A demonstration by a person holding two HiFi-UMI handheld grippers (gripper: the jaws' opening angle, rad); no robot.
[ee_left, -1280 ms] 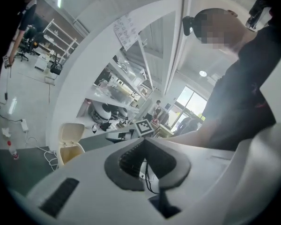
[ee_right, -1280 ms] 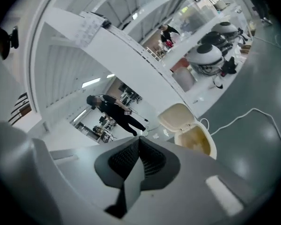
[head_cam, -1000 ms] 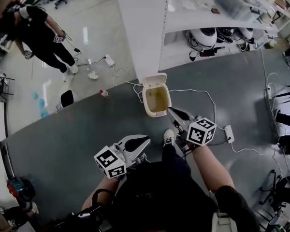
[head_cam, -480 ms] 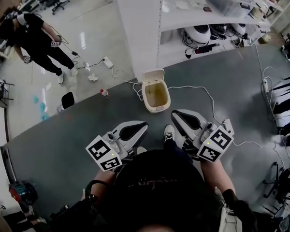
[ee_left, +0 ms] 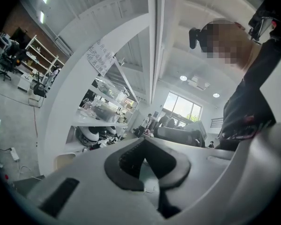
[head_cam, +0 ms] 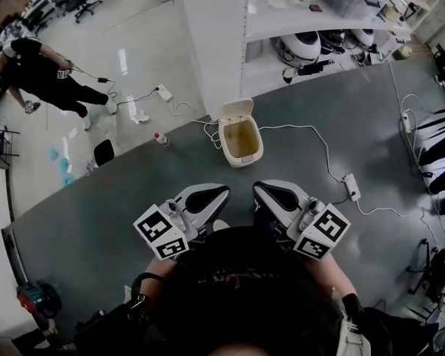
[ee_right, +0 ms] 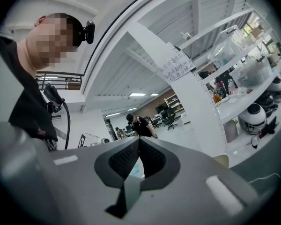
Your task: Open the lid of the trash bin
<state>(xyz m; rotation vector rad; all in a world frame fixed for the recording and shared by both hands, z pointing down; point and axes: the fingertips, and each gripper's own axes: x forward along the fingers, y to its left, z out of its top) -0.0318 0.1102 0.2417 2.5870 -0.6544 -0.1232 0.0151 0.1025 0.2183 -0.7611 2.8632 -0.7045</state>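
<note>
The cream trash bin [head_cam: 242,142] stands on the grey floor mat, its lid [head_cam: 237,110] tipped up and back so the yellowish inside shows. Both grippers are held close to my body, well short of the bin and pointing level. My left gripper [head_cam: 224,191] is shut with nothing between its pads, and in the left gripper view its tips [ee_left: 144,141] meet. My right gripper [head_cam: 256,186] is also shut and empty, its pads [ee_right: 138,138] pressed together. A pale edge of the bin [ee_left: 60,161] peeks past the left jaw.
A white pillar [head_cam: 211,35] and shelves [head_cam: 319,21] with white machines rise behind the bin. A white cable and power strip [head_cam: 350,186] trail to the right on the mat [head_cam: 104,199]. A person [head_cam: 44,84] stands at the far left.
The right gripper has drawn back from the bin's front edge toward my body and risen. The left gripper has risen a little. The lid stays open throughout.
</note>
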